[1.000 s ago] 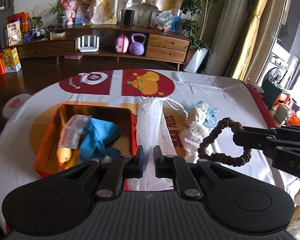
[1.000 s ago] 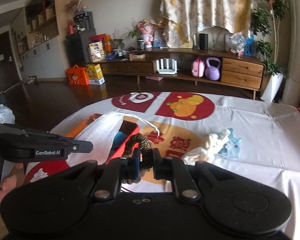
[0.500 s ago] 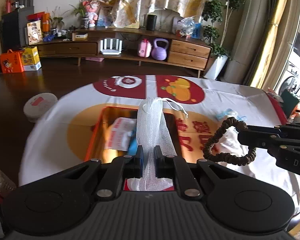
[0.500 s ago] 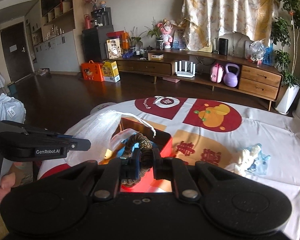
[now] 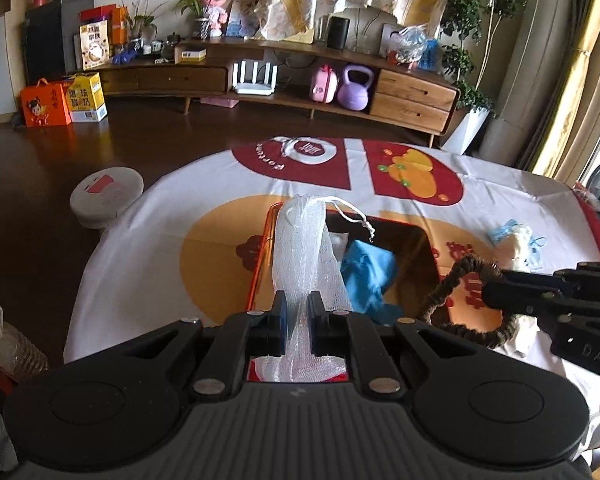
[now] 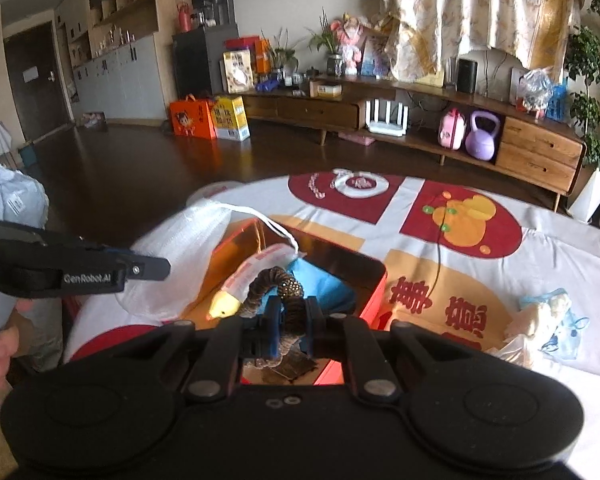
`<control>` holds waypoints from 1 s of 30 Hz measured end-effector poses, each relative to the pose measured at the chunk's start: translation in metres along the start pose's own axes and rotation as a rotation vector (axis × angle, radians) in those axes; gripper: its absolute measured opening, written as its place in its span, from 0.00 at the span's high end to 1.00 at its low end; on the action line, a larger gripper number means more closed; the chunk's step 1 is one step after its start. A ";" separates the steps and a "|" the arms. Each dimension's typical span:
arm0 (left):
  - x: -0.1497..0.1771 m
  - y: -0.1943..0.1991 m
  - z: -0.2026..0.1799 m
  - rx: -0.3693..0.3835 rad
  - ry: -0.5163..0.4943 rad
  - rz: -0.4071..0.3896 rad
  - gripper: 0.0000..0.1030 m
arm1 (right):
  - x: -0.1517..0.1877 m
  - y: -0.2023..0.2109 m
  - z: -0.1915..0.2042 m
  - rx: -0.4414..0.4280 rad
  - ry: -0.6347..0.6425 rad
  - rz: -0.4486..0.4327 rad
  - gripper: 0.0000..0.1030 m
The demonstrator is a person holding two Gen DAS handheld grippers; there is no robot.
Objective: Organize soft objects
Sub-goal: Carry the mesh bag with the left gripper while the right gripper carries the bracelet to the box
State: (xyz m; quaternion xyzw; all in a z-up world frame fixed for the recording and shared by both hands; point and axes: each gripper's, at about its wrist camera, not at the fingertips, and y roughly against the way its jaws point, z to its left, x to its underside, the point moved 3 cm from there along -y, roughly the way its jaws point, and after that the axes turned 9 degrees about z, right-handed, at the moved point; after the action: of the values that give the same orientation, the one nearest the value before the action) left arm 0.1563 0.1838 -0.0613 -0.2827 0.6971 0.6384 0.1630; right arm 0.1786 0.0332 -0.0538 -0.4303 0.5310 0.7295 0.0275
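My left gripper is shut on a white mesh drawstring bag and holds it over the left part of the red box. The bag also shows in the right wrist view. My right gripper is shut on a brown hair scrunchie, held above the red box; the scrunchie also shows in the left wrist view. Inside the box lie a blue cloth, a white packet and a small yellow duck.
A pale plush toy on a blue item lies on the tablecloth to the right of the box, with a clear plastic bag beside it. A round white robot vacuum sits on the floor beyond the table's left edge.
Both grippers have moved left with their loads, so the box has shifted right in both views. The mesh bag and the scrunchie now hang over the box.
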 end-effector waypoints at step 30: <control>0.006 -0.085 -0.012 0.005 -0.068 0.123 0.90 | 0.016 -0.080 0.008 -0.043 0.029 0.160 0.85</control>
State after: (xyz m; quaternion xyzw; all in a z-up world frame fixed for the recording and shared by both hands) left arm 0.2048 0.1687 -0.1311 -0.2171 0.7088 0.6547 0.1478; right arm 0.2034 0.0674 -0.1242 -0.3977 0.5481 0.7342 -0.0479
